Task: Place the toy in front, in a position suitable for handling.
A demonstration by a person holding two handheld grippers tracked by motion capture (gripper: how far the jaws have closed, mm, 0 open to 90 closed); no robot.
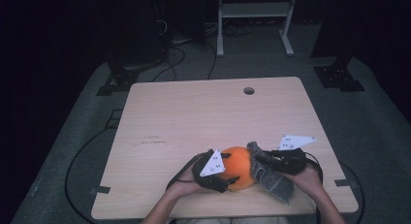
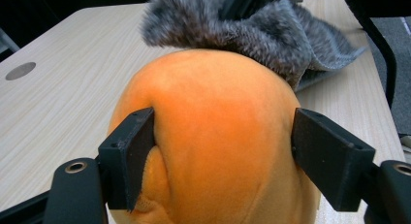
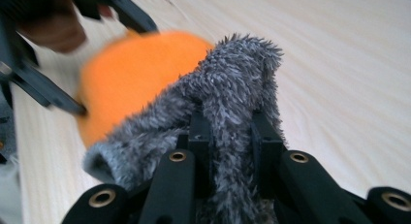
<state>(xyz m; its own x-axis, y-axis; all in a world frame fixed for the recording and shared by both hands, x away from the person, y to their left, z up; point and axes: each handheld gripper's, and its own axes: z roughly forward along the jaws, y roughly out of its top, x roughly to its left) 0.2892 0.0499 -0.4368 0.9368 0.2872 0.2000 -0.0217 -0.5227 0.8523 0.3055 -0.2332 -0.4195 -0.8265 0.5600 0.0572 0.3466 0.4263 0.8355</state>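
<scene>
From the high view, I have an orange plush ball (image 1: 238, 165) on the wooden surface (image 1: 203, 117), at about six o'clock near my edge. My left gripper (image 1: 231, 178) comes at it from nine o'clock and my right gripper (image 1: 258, 158) sits at its three o'clock side, holding a grey furry cloth (image 1: 272, 179) that lies against the ball and trails off toward five o'clock.

In the left gripper view, the ball (image 2: 218, 136) sits between my two black jaws, which are clamped on its sides; the soft skin dents a little under the left pad. The cloth (image 2: 261, 35) drapes over the far top of the ball, at twelve o'clock.

In the right gripper view, my jaws are pinched together on a fold of the cloth (image 3: 232, 107), whose fur bulges up between and above them. The ball (image 3: 131, 83) is blurred at ten o'clock, touching the cloth, with my left gripper (image 3: 97, 59) around it.

I judge that I am steadying the ball with my left while working the cloth against it with my right, either wiping or wrapping. The next move calls for keeping the left grip firm but gentle, so the ball does not squeeze out, and drawing the cloth further across the top without letting the fold slip.
</scene>
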